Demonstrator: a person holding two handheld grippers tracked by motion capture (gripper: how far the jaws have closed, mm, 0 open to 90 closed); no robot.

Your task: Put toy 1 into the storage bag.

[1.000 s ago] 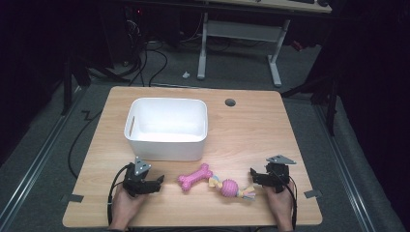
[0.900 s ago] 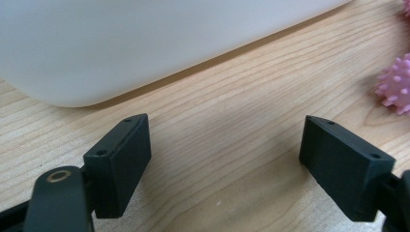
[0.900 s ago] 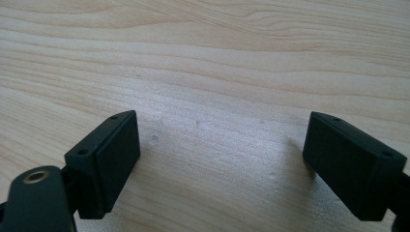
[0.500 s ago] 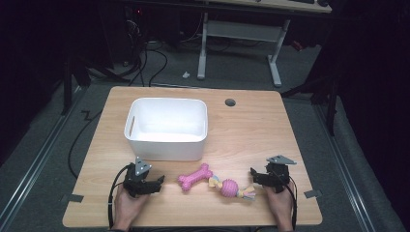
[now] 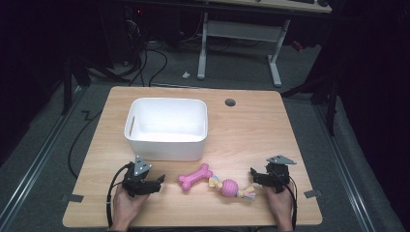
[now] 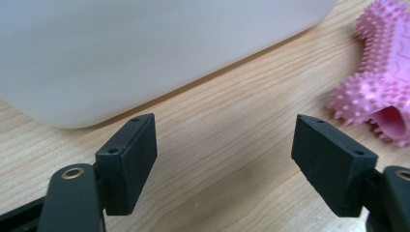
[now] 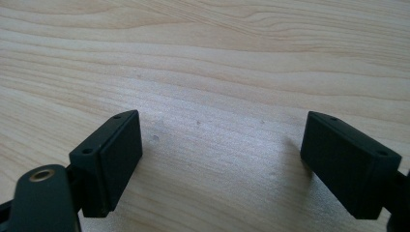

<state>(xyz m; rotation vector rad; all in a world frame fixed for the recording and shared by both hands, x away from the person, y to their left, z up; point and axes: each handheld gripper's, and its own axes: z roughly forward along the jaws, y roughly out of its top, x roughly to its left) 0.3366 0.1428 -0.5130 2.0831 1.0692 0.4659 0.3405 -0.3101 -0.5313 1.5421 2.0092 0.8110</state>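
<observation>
A light wooden table (image 5: 251,130) bears a white plastic bin (image 5: 167,128) toward its far left, standing open-topped and upright; a round cable hole (image 5: 230,102) lies in the tabletop to the bin's right; near the front edge lies a spiky pink bone toy (image 5: 194,176), and just right of it a pink ball-and-rope toy (image 5: 231,187), the two close together between the hands; the left gripper (image 5: 157,181) rests on the table left of the bone, jaws spread after closing slightly, nothing between them, the bin's wall close ahead in the left gripper view; the right gripper (image 5: 253,175) sits beside the rope toy's frayed end, jaws spread, only bare wood between them; no writing is legible anywhere.
</observation>
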